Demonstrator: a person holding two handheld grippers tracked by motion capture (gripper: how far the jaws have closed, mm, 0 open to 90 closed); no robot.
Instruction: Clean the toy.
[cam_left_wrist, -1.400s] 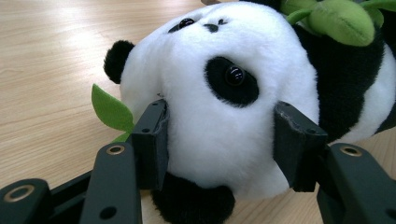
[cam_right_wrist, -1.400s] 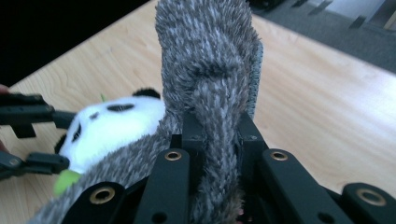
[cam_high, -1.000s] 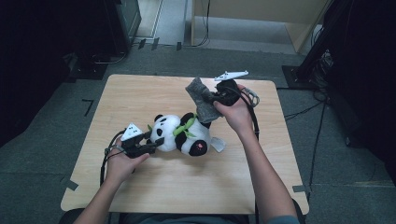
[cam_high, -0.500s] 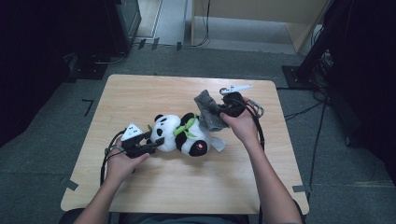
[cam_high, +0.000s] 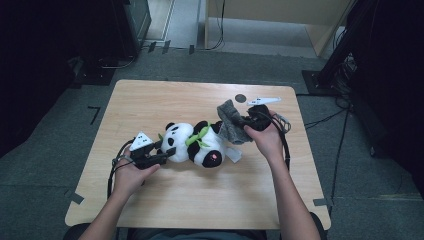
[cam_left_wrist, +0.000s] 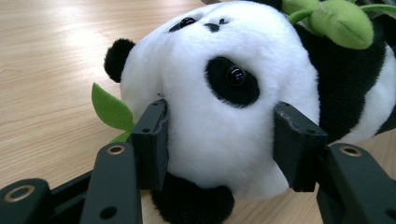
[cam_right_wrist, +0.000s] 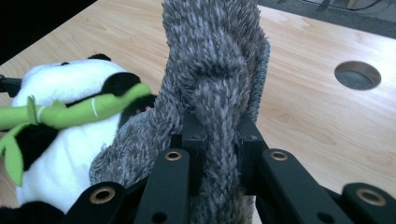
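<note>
Item: plush panda (cam_high: 194, 144), lying on its side mid-tabletop (cam_high: 165, 100), light and squashy, my left tongs (cam_left_wrist: 219, 140) clamped on its head; grey knitted cloth (cam_right_wrist: 212, 70), limp and fuzzy, bunched tight in my right tongs (cam_right_wrist: 219, 135) beside its feet.

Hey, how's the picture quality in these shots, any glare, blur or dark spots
High view: table evenly lit, surroundings fall into near black. Left gripper view: panda toy sharp, ceiling glare streaks the wood beyond it. Right gripper view: grey cloth crisp, jaws at the bottom edge slightly soft.
</note>
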